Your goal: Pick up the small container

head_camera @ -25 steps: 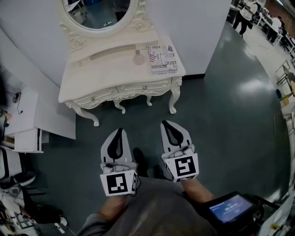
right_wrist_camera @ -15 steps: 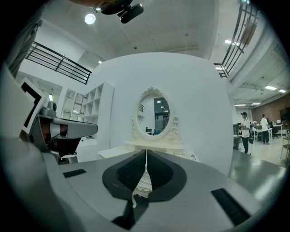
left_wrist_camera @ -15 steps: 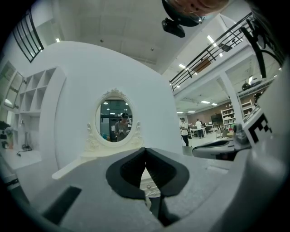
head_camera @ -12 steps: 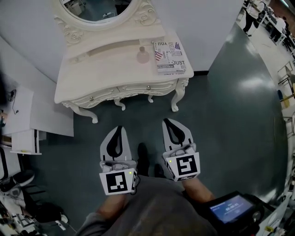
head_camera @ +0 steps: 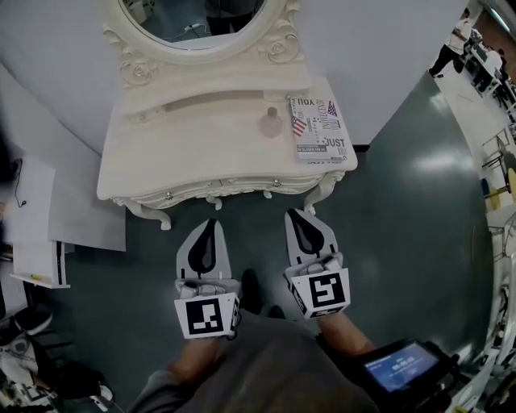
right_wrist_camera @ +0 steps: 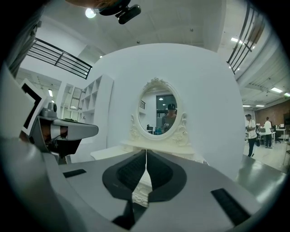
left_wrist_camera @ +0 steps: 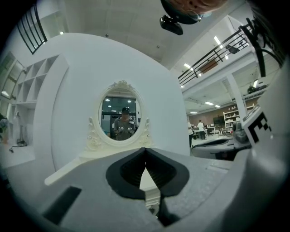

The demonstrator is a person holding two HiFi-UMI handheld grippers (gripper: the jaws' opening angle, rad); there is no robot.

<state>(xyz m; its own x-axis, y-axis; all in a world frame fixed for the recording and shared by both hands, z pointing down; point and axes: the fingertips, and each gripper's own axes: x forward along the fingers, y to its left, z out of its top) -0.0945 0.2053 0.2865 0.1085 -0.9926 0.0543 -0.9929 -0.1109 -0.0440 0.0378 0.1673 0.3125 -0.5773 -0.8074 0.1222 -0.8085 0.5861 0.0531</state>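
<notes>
A small pale pink container (head_camera: 271,123) stands on the cream dressing table (head_camera: 185,149), just left of a printed book (head_camera: 319,128). My left gripper (head_camera: 209,224) and right gripper (head_camera: 295,215) hover side by side over the dark floor, short of the table's front edge. Both have their jaws closed together with nothing between them. In the left gripper view the jaw tips (left_wrist_camera: 145,150) point at the oval mirror (left_wrist_camera: 120,118). In the right gripper view the tips (right_wrist_camera: 146,152) point at the mirror (right_wrist_camera: 161,115) too. The container is hidden in both gripper views.
The oval mirror (head_camera: 201,20) rises at the table's back against a white curved wall. White shelving and boxes (head_camera: 36,218) stand at the left. A handheld screen (head_camera: 395,371) shows at the lower right. People stand far off at the upper right (head_camera: 455,40).
The dressing table has come nearer and shifted right in the head view as the person stepped toward it. Both grippers keep their pose, still shut.
</notes>
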